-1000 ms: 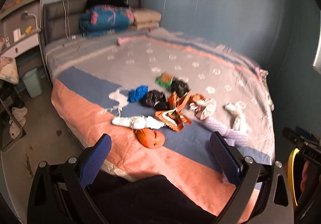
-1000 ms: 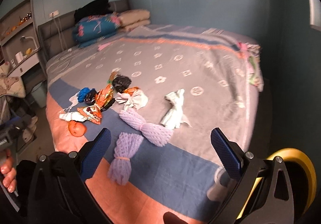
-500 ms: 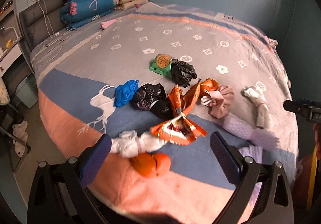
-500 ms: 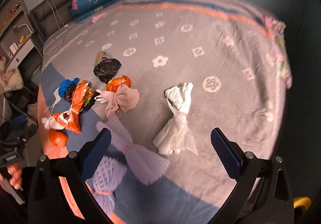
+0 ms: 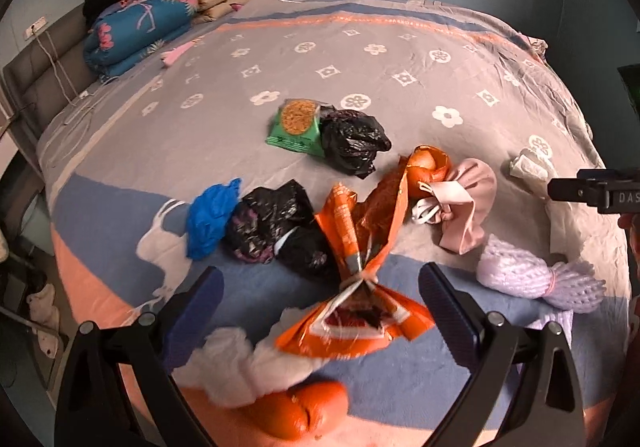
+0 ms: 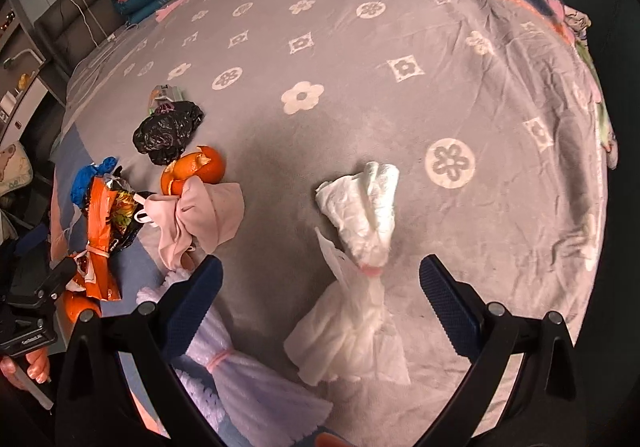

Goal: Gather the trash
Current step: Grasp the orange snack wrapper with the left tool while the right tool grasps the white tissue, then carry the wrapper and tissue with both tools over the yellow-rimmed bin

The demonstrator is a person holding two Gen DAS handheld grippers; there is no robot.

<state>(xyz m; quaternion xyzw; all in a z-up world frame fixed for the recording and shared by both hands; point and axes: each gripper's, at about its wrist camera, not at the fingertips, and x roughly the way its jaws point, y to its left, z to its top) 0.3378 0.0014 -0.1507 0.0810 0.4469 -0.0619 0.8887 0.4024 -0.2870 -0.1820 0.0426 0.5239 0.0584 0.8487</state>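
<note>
Both grippers wide open, holding nothing. Left gripper hovers over the orange wrapper near the bed's near edge; right gripper straddles the white tissue bundle. Both items likely light, crushable; pinch each at its tied waist.

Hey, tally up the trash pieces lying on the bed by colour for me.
Black bags: 2
Orange items, wrapper and peels: 3
White tissue bundles: 2
Purple foam nets: 2
Pink cloth: 1
Blue glove: 1
Green packet: 1
Total: 12
</note>
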